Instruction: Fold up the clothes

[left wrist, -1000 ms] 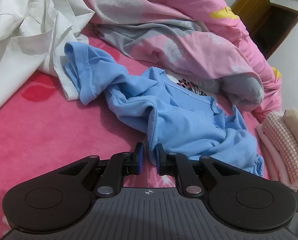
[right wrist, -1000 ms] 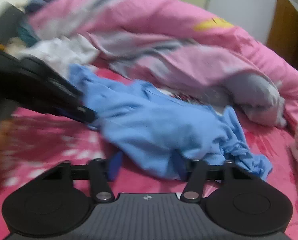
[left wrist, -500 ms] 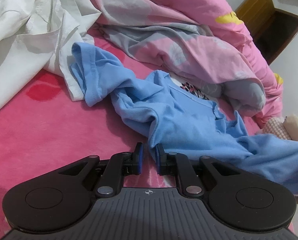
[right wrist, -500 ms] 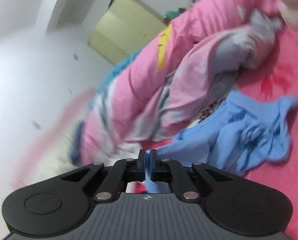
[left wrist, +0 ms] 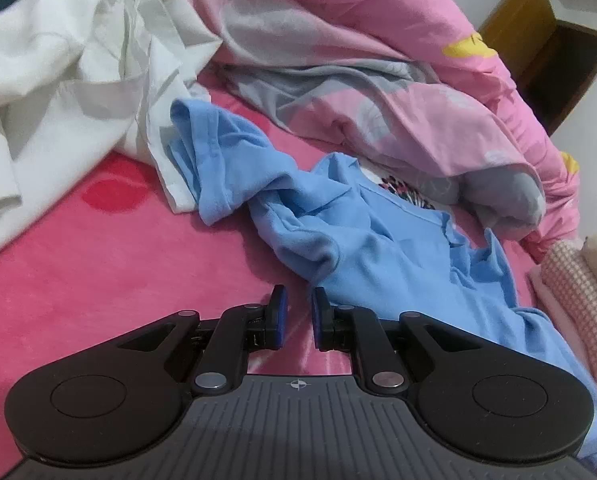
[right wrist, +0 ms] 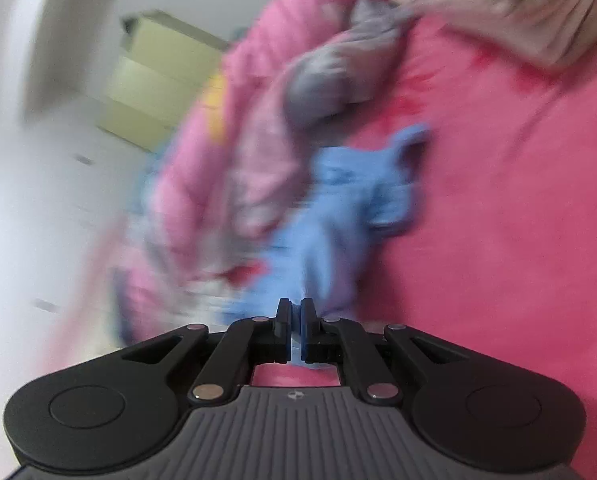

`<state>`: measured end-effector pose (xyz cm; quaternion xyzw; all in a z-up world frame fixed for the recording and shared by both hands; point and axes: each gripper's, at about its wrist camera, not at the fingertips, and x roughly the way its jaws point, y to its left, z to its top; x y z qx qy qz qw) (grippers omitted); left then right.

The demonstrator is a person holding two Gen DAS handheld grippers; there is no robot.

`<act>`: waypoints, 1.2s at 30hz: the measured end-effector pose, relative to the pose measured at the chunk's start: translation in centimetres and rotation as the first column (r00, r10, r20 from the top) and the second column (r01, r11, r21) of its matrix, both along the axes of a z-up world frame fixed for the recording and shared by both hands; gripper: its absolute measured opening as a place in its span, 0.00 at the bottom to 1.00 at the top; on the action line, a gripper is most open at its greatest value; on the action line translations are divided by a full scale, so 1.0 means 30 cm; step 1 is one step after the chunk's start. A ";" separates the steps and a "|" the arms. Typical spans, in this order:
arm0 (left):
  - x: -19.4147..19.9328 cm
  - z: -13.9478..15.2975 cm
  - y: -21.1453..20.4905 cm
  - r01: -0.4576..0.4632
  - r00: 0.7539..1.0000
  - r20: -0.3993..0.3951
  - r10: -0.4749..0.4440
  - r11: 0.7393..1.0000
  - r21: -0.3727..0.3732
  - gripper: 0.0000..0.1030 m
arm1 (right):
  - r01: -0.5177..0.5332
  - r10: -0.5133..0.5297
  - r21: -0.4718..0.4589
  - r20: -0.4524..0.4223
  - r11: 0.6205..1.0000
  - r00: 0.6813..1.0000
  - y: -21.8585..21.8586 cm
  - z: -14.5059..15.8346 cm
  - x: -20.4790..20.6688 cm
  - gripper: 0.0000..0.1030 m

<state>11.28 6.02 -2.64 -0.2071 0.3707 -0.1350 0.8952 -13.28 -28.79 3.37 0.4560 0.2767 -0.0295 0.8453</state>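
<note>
In the left wrist view, the left hand-held gripper [left wrist: 296, 316] hovered low over the pink bed [left wrist: 98, 264], its jaws a narrow gap apart with nothing between them. The blue shirt [left wrist: 378, 248] lay crumpled just ahead and to the right of it, its long axis running diagonally from a sleeve near the white garment [left wrist: 58, 92] at upper left down toward the lower right edge, where it passed under the gripper's body. A pink quilt [left wrist: 378, 80] was heaped behind, and folded cloths [left wrist: 578, 292] sat at the right. In the right wrist view, heavily blurred and tilted, the right hand-held gripper [right wrist: 295, 322] was clamped on a blue fold of the shirt [right wrist: 354, 200], which stretched away from the tips toward the quilt [right wrist: 238, 140]. Judging by this, the right hand already held one end, while the left was nearest the free near edge, and a short reach forward and right would meet it.
</note>
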 end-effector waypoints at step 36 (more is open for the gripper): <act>-0.073 0.041 -0.127 0.267 0.963 0.037 -0.268 0.963 0.040 0.12 | -0.143 0.135 -0.227 -0.053 0.963 0.989 0.055 -0.146 0.453 0.03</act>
